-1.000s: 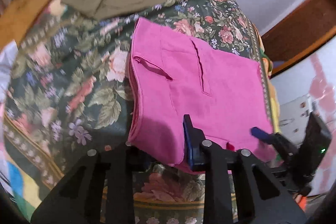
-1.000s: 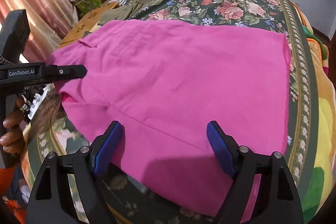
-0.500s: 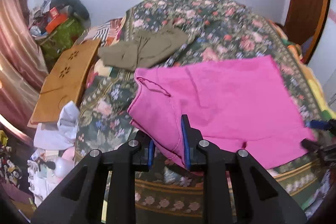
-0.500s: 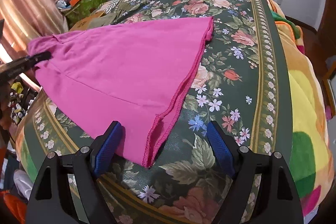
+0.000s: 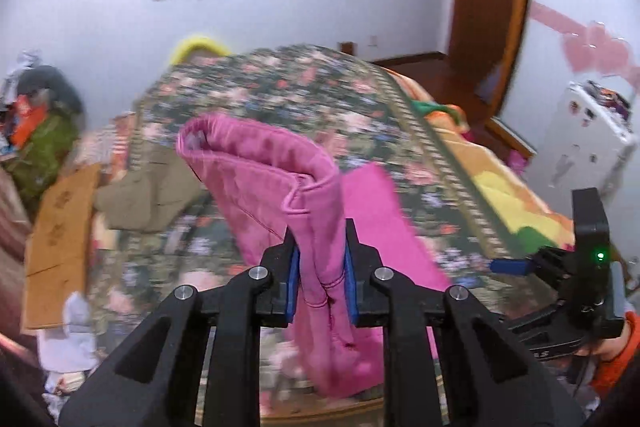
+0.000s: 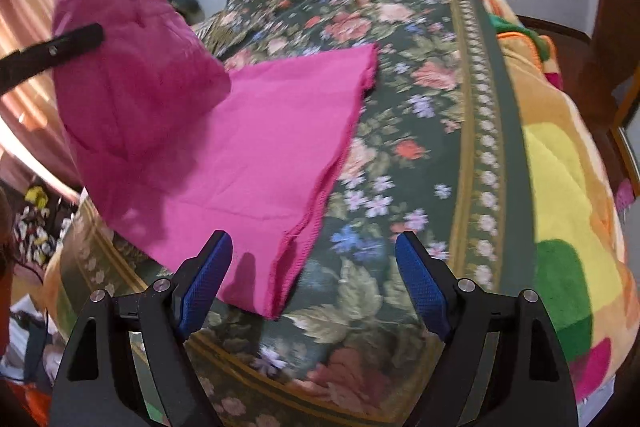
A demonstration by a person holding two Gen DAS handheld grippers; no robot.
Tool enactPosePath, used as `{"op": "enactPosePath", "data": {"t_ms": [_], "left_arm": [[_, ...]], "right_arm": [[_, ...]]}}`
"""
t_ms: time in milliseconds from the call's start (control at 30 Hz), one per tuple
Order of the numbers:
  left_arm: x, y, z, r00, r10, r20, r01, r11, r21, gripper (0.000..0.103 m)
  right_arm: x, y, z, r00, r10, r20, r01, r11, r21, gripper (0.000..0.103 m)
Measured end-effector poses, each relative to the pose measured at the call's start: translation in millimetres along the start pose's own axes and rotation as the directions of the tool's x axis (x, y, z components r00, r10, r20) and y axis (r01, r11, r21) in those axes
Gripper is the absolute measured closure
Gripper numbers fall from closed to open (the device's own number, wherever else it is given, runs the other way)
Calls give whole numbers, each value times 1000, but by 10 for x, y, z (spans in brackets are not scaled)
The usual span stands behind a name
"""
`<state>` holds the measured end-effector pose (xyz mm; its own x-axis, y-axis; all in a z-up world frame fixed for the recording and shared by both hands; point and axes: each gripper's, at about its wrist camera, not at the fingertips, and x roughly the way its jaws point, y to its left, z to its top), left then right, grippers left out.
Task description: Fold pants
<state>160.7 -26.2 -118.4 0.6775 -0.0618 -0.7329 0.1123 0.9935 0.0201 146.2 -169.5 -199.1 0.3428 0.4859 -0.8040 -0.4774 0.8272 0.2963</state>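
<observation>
- The left tongs [image 5: 320,275] are clamped on a bunched fold of the pink pants [image 5: 280,179], that end raised clear above the bed [image 5: 304,87] — the fabric arches up from the blue pads and curls over at the top.
- The right tongs [image 6: 312,287] stand wide apart with nothing between them, poised just over the bed's near edge, the pants' near hem corner [image 6: 276,307] lying between the pads.
- The rest of the pants [image 6: 280,131] lies flat on the bed's floral cover, its stitched hem running diagonally from that corner toward the bed's middle.
- To the right of that hem the floral cover [image 6: 420,147] is open, bounded by a striped border and then a yellow-orange blanket [image 6: 560,167] at the bed's right side.
- Only the left wrist view shows an olive garment [image 5: 148,195] on the bed's left side, and a brown cardboard sheet [image 5: 60,227] past that edge.
- Only the right wrist view shows the flat hem line; in the left view that part is a blurred pink patch behind the raised fold.
- The left view catches the right tongs' body low at the bed's right corner; the right view catches one left finger [image 6: 52,51] against the raised fabric.
</observation>
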Motion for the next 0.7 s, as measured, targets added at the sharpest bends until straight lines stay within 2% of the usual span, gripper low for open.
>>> {"op": "enactPosePath", "data": {"t_ms": [67, 167, 300, 367, 467, 700], "left_arm": [[123, -72, 37, 997, -74, -35, 74, 997, -18, 86], [363, -160, 47, 981, -168, -96, 163, 985, -61, 86], [696, -261, -49, 942, -271, -200, 248, 960, -131, 86], [829, -341, -127, 926, -287, -246, 261, 956, -130, 87], [915, -456, -231, 912, -292, -289, 272, 956, -111, 86], [850, -565, -291, 914, -268, -304, 267, 963, -47, 84]], "right_arm": [[-69, -47, -4, 1000, -11, 12, 11, 1000, 10, 22], [-162, -103, -11, 999, -30, 28, 29, 999, 19, 22], [-237, -185, -24, 998, -37, 40, 36, 999, 38, 22], [-257, -204, -32, 998, -42, 43, 40, 998, 42, 22], [-267, -206, -30, 998, -46, 45, 44, 998, 41, 22], [-309, -149, -19, 997, -54, 57, 53, 998, 30, 22]]}}
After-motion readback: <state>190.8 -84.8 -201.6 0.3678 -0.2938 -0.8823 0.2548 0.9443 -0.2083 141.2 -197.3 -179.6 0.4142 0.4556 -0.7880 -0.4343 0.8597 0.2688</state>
